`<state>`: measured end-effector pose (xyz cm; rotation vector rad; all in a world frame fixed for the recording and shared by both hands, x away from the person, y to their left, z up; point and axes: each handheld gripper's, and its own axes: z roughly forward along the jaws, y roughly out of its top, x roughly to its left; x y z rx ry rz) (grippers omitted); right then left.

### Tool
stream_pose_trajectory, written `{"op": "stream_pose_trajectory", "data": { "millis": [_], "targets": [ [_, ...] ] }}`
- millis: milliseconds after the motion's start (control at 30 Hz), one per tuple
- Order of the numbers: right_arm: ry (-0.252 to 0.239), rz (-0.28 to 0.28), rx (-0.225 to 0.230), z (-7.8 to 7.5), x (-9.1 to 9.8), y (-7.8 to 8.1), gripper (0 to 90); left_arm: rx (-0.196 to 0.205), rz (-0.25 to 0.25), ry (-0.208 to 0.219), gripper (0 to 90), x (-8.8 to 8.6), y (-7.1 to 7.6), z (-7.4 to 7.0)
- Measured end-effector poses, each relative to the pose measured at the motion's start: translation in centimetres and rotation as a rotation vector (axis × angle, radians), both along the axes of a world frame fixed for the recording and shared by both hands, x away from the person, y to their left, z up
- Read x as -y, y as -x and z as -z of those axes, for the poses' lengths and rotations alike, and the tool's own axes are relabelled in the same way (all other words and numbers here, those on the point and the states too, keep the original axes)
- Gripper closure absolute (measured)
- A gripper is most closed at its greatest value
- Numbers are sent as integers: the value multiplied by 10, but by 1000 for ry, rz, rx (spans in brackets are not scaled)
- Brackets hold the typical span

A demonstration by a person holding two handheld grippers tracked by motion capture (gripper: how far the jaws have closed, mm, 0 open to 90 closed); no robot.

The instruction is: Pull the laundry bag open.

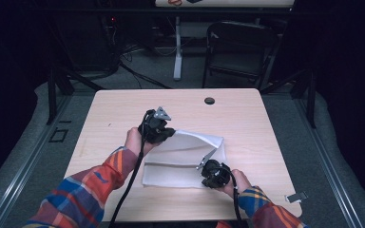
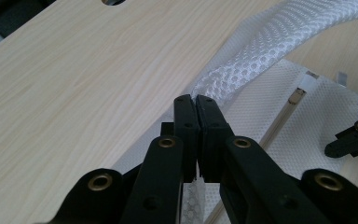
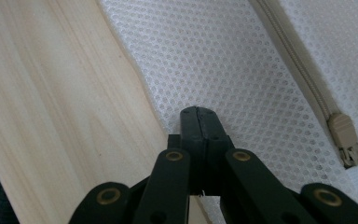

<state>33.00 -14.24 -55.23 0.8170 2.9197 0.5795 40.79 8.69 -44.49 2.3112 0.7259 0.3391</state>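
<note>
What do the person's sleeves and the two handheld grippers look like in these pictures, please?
Both sleeves are plaid in orange, red and blue. The left gripper is black, with a grey three-cornered plate on top and a black cable trailing back towards the person. The right gripper is also black, with its own black cable. Up close, the flat black fingers hang on linkage arms with brass-coloured pivots.

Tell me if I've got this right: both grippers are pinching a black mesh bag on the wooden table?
Not quite: the mesh bag is white, not black, as the high view shows. The rest holds: the left gripper and right gripper are both shut on it, on the wooden table.
</note>
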Motion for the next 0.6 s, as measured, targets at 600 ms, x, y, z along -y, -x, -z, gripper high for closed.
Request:
{"op": "stream_pose_trajectory", "data": {
  "millis": [600],
  "targets": [
    [-27,28,135,-6,-22,-12,900,31,14,-16,881,16,-7,-16]
  ]
}}
